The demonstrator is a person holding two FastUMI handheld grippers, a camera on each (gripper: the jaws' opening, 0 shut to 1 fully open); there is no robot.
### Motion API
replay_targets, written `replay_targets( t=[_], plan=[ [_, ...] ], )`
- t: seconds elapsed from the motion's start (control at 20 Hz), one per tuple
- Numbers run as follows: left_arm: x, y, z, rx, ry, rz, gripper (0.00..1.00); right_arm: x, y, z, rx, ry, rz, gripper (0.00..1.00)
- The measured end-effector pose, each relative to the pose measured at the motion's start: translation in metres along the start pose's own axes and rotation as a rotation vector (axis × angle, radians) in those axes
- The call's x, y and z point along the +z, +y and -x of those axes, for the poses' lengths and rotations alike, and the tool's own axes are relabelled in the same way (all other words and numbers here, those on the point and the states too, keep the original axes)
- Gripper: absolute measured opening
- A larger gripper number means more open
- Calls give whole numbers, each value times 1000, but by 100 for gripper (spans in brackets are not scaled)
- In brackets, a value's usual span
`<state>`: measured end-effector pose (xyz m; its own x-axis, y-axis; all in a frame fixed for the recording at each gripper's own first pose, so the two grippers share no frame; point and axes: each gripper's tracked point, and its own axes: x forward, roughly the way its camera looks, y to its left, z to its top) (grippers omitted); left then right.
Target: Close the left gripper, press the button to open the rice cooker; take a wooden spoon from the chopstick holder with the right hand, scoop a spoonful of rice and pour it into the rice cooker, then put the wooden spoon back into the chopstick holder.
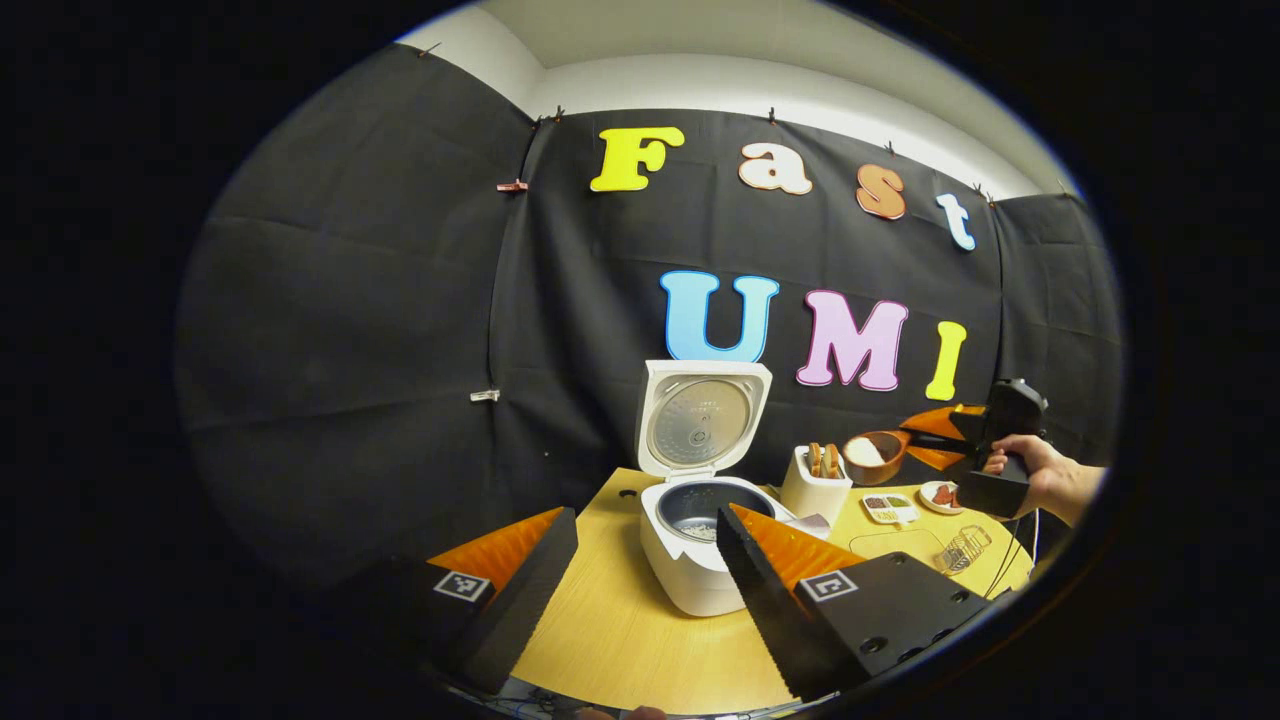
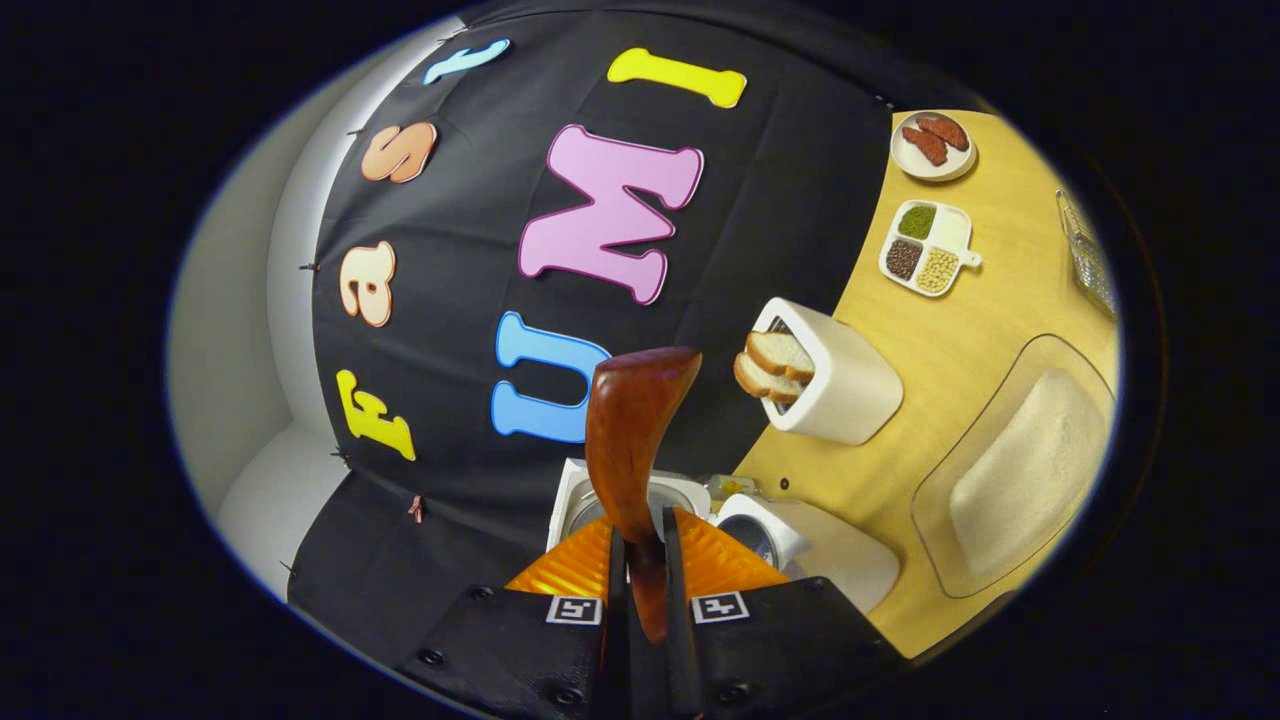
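The white rice cooker (image 1: 690, 575) stands open on the wooden table, its lid (image 1: 700, 420) upright, with some white grains in the dark pot. My left gripper (image 1: 648, 515) hovers open in front of it, holding nothing. Farther right, a hand holds my right gripper (image 1: 940, 437) in the air beside the white holder (image 1: 815, 485). It is shut on the wooden spoon (image 1: 875, 455), whose bowl shows white rice. In the right gripper view, the spoon (image 2: 635, 430) sticks out from the gripper (image 2: 640, 530), with the cooker (image 2: 800, 545) partly hidden behind the fingers.
The white holder (image 2: 840, 385) carries bread-like slices. A clear tray of rice (image 2: 1020, 470) lies near the table's front. A divided dish of beans (image 2: 925, 248), a small plate of red pieces (image 2: 933, 145) and a wire basket (image 2: 1085, 255) sit to the right.
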<state>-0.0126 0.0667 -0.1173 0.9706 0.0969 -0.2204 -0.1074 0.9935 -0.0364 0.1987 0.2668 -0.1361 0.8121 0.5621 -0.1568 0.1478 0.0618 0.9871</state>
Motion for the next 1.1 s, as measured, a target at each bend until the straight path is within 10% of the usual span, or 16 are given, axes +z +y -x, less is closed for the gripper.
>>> replay_targets(
  t=[0.55,1.1],
  plan=[
    [-7,10,3,6,10,27,96,-77,12,-104,-59,33,198,18],
    [-18,26,-9,31,32,34,96,-119,2,-161,-128,103,826,18]
  ],
)
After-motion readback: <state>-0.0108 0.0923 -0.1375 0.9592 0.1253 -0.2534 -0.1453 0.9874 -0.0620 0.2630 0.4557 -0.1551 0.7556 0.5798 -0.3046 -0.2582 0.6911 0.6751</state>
